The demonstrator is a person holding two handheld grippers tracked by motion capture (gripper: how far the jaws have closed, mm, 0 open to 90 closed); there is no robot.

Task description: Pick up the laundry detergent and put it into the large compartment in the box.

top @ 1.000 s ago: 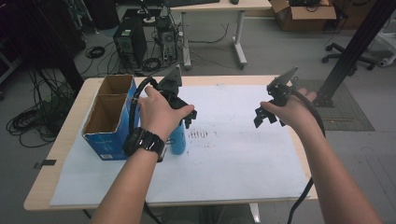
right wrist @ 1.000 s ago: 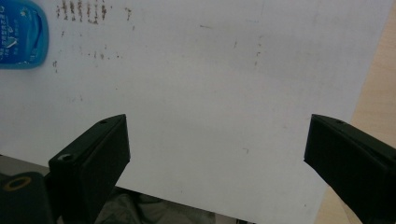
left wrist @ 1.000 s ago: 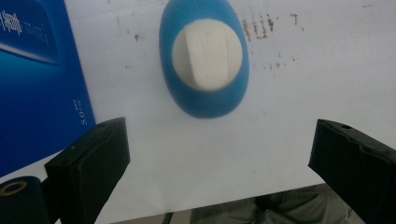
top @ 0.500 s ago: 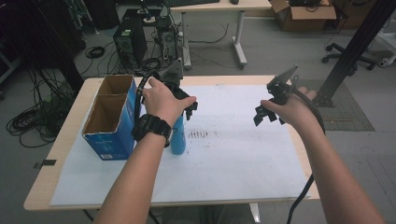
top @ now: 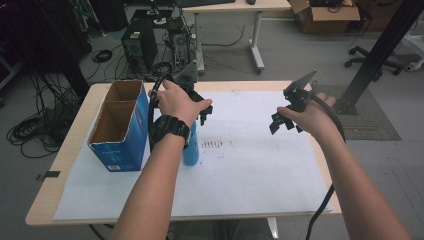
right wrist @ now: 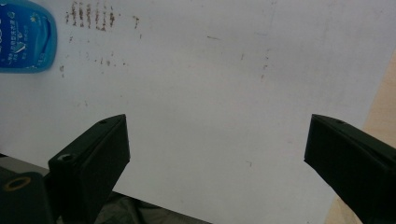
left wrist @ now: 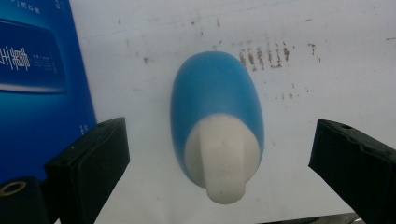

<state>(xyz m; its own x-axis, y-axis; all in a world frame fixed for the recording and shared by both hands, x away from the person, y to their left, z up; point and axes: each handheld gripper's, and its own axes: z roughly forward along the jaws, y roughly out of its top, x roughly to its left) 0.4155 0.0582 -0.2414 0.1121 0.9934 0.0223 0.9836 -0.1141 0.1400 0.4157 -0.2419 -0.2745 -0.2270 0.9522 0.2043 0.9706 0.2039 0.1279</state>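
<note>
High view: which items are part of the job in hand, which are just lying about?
In the job:
- blue bottle with a white cap, upright between the open left claw
- blue cardboard box, open-topped, beside it

Lying about:
- white paper sheet with brown smudges
- right claw, open over bare paper
- computer towers on the floor beyond the table

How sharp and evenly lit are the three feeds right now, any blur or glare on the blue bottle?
High view: dim but sharp, floor dark at left. Left gripper view: the blue plastic bottle with a white cap looks slightly soft, evenly lit, no glare; the blue cardboard box is readable. Right gripper view: white paper sheet evenly lit, jaws dark.
</note>
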